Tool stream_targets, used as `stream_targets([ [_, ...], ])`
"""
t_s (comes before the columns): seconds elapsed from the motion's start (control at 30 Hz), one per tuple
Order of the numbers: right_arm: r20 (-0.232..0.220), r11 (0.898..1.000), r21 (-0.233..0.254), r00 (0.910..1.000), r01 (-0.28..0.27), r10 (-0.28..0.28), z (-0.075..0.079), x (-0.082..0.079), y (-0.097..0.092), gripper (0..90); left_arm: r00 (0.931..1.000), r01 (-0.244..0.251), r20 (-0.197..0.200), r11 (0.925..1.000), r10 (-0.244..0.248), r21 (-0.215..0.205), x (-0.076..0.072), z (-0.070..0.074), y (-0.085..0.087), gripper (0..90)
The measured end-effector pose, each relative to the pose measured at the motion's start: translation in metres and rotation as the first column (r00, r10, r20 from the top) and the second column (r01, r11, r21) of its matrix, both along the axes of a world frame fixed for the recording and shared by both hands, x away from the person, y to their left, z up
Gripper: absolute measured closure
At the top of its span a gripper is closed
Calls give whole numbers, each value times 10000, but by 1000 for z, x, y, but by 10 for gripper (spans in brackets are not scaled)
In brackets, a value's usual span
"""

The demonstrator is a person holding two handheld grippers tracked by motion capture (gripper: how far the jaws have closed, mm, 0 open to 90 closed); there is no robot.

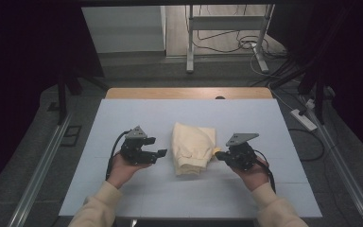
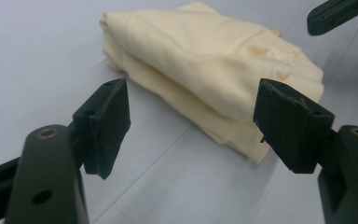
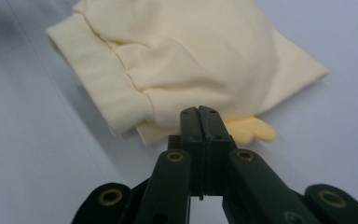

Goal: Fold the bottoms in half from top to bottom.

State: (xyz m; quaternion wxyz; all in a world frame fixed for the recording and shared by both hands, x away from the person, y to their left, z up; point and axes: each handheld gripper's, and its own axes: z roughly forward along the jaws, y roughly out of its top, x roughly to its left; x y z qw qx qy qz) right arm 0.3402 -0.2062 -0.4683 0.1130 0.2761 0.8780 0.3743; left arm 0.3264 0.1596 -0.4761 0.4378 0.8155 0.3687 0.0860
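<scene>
The folded garment (image 1: 194, 148) lies between both tools, nearer the pressed-together right tool (image 1: 219, 154); left tool (image 1: 162, 153) spread

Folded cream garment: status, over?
Left claw open, short of it. Right claw shut, empty, at its edge. Folded cream garment flat on the table. Nothing in the way.

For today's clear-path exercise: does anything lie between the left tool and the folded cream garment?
Nothing visible does. The left tool, jaws open, faces the folded cream garment across bare white table. The right tool, shut, sits at the garment's far side, not in that path.
</scene>
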Motion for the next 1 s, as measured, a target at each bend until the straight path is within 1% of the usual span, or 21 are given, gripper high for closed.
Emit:
stream_targets([
  [0.1, -14, 9998, -36, 9998, 175, -175, -2, -2, -10, 888, 9999, -101, -72, 9999, 101, -10, -5, -3, 6, 272],
  [0.2, -29, 9995, -77, 9996, 298, -298, -4, -4, -20, 858, 9998, -154, -131, 9999, 155, 59, -13, -7, 12, 272],
  [0.27, -74, 9991, -122, 9991, 411, -412, -7, -7, -25, 790, 9997, -170, -167, 9998, 172, 93, -17, -9, 14, 272],
  [0.3, -49, 9989, -163, 9991, 429, -430, -8, -8, -27, 730, 9997, -180, -166, 9997, 182, 137, -19, -10, 16, 272],
  [0.33, 36, 9985, -182, 9987, 515, -515, -9, -10, -29, 679, 9997, -178, -163, 9997, 181, 170, -21, -11, 17, 272],
  [0.37, 74, 9979, -185, 9980, 623, -622, -9, -12, -32, 603, 9996, -192, -181, 9996, 195, 189, -24, -12, 18, 272],
  [0.43, 118, 9966, -145, 9967, 809, -807, -10, -16, -35, 490, 9996, -209, -188, 9995, 214, 238, -27, -13, 21, 271],
  [0.47, 140, 9957, -129, 9957, 912, -910, -11, -18, -36, 468, 9996, -212, -196, 9995, 217, 243, -29, -14, 22, 270],
  [0.57, 159, 9953, -153, 9953, 960, -957, -12, -24, -40, 403, 9995, -235, -214, 9993, 241, 277, -35, -15, 26, 268],
  [0.67, 72, 9954, -218, 9957, 929, -928, -14, -27, -44, 383, 9994, -244, -226, 9991, 252, 347, -38, -17, 29, 268],
  [0.73, 68, 9948, -348, 9954, 960, -958, -15, -29, -48, 377, 9993, -277, -231, 9988, 287, 401, -41, -18, 30, 266],
  [0.87, -20, 9938, -346, 9944, 1059, -1061, -17, -33, -57, 377, 9992, -297, -243, 9983, 309, 494, -44, -20, 33, 264],
  [1.0, 41, 9929, -394, 9936, 1126, -1125, -17, -37, -64, 374, 9991, -312, -266, 9982, 326, 516, -46, -21, 35, 262],
])
